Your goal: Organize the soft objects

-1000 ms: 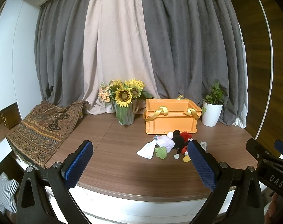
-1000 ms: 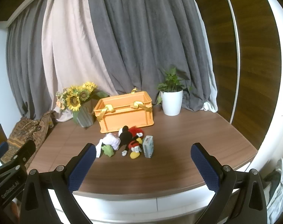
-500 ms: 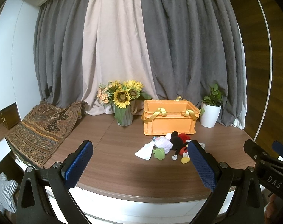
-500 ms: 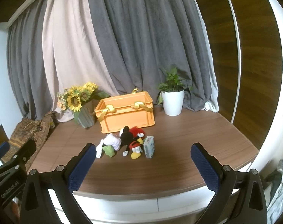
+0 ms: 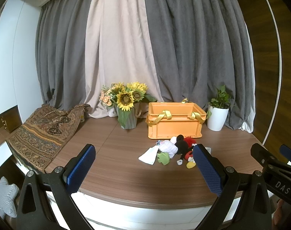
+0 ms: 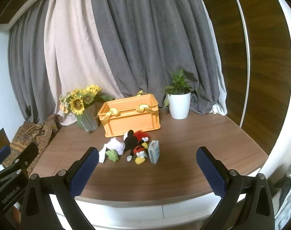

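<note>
Heavy grey and pale beige pleated curtains (image 5: 145, 48) fill the back, hanging in deep folds. Below them, a round-edged brown wood-grain table (image 5: 116, 164), smooth and matte. A paisley-patterned woven throw in browns and golds (image 5: 43, 132) drapes off its left edge.

Rigid orange plastic crate with yellow ribbon handles (image 5: 175, 121) stands open-topped near the table's back, between a ribbed grey-green vase of sunflowers (image 5: 127, 105) and a smooth white tapered pot holding a leafy green plant (image 5: 217, 116).

Just in front of the crate lies the cluster of soft things, touching one another: a black, red and yellow mouse plush toy (image 6: 135, 143) lying on its back, a fuzzy red plush (image 6: 139, 134) behind it, a puffy white-lilac plush (image 6: 116, 145), a flat white folded cloth (image 5: 149, 155), a small green plush (image 6: 112, 154). A small pale blue-grey rectangular packet (image 6: 153, 151) stands at the cluster's right.

Left gripper (image 5: 143, 169): held level short of the table's near edge, blue dimpled pads spread wide, nothing between them. Right gripper (image 6: 147, 172): same pose, pads wide apart and empty, beside the left one.
</note>
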`<action>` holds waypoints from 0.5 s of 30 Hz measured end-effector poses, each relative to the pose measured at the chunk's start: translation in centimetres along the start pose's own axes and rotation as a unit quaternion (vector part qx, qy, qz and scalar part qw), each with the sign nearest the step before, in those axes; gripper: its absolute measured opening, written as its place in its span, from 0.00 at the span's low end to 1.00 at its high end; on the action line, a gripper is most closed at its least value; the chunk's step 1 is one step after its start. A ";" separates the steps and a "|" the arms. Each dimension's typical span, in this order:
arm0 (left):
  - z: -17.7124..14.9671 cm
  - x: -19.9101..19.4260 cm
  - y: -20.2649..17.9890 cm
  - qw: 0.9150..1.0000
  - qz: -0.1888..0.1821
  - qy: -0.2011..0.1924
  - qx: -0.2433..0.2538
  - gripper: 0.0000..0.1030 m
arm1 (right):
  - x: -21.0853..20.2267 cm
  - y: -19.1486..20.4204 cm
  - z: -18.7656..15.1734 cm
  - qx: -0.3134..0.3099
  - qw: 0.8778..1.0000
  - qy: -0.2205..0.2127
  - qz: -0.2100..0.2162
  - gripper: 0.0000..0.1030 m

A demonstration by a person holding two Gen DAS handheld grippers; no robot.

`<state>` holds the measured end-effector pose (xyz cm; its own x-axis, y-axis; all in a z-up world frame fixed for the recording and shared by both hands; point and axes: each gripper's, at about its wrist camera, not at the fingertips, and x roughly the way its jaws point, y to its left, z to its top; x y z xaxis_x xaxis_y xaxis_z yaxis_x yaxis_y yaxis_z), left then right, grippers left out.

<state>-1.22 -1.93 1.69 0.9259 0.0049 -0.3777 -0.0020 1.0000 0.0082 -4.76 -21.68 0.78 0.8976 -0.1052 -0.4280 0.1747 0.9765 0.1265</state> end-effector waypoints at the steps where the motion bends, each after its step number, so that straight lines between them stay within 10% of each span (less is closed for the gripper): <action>1: 0.0 0.1 -0.1 1.000 0.002 0.001 0.000 1.00 | 0.2 0.0 0.0 0.000 1.000 0.001 0.001 1.00; 15: -3.1 5.6 -1.0 0.999 0.016 0.043 0.004 0.97 | 4.6 -0.1 -1.9 0.009 0.999 0.030 0.003 1.00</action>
<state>2.81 -2.87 -3.32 0.8900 0.0381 -0.4544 -0.0282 0.9992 0.0286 -1.47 -21.93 -2.90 0.8725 -0.0871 -0.4807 0.1768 0.9736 0.1445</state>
